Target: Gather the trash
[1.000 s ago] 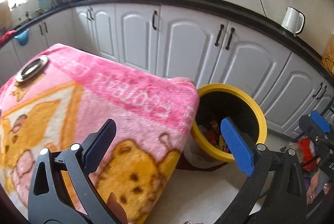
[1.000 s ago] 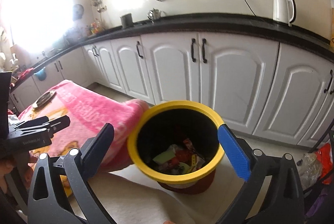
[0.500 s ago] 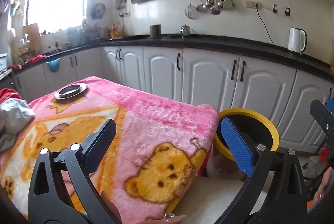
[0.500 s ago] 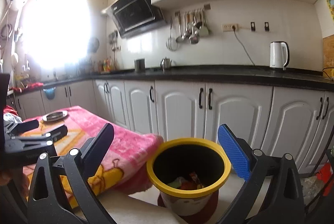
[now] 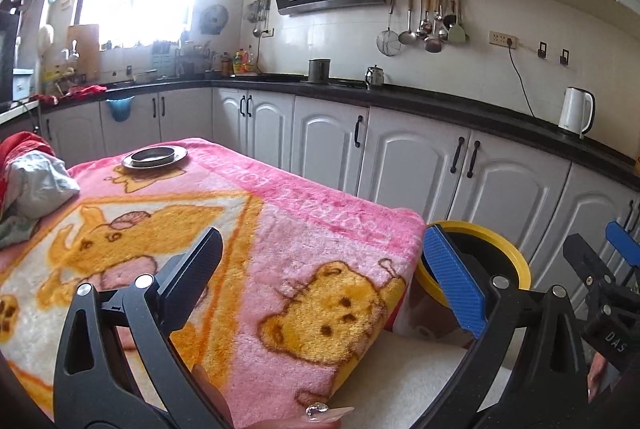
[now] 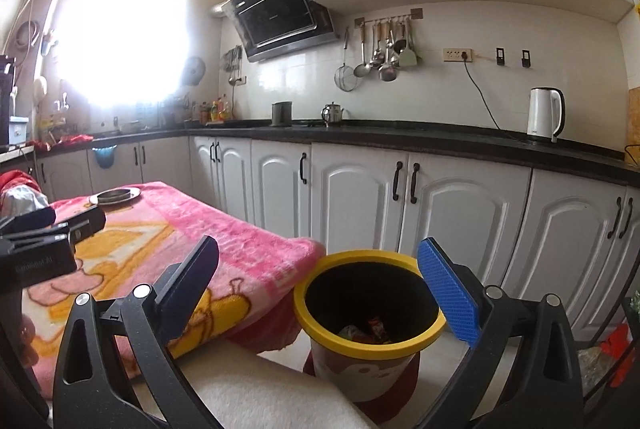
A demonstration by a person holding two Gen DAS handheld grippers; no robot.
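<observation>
A yellow-rimmed trash bin (image 6: 370, 341) stands on the floor at the right end of the pink blanket-covered table (image 6: 240, 249), with colourful wrappers (image 6: 370, 329) inside. It also shows in the left wrist view (image 5: 508, 261), partly hidden behind my finger. My right gripper (image 6: 318, 283) is open and empty, held above and in front of the bin. My left gripper (image 5: 322, 271) is open and empty over the near right part of the table (image 5: 280, 229). A crumpled grey-white bag (image 5: 38, 185) lies at the table's far left.
A metal dish (image 5: 154, 156) sits at the table's far end. White cabinets (image 6: 440, 205) under a black counter run behind, with a white kettle (image 6: 545, 114). A red cloth (image 5: 24, 147) lies by the bag. Red and green items (image 6: 618, 345) sit on the floor at far right.
Both grippers have tilted up and drawn back from the bin, bringing the counter, hood and wall into view. Both stayed open and empty.
</observation>
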